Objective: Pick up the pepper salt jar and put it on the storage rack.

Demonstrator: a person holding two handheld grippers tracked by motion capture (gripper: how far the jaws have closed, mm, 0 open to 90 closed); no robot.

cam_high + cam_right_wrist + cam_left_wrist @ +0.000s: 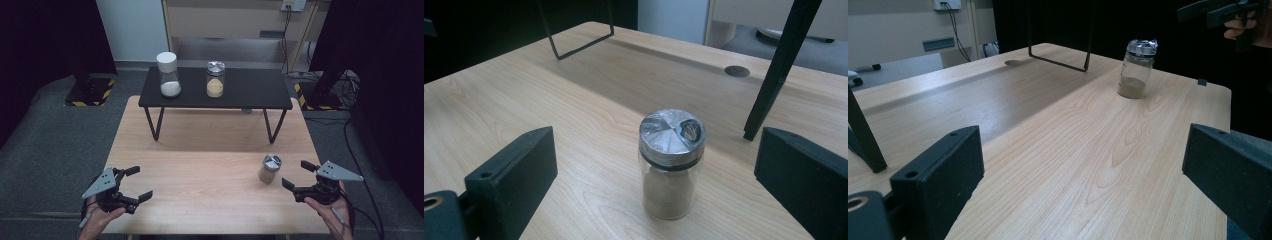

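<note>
1. A lab or test room set up for recording: black curtains (45, 35) hang on both sides.
2. Hazard-striped stand bases (90, 92) sit on grey carpet.
3. Loose cables (350, 135) trail beside the pale wooden worktop (210, 145).

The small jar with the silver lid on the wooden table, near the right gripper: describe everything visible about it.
The small jar is clear, glass-like, with a shiny metallic lid that has a small dark opening near its edge and a dark ring beneath. It is roughly half full of a beige-brown powder. It stands upright on the wooden table, in front of the black shelf's right leg. The right gripper is open beside it, jaws clear of the glass; nothing else touches it.
</note>
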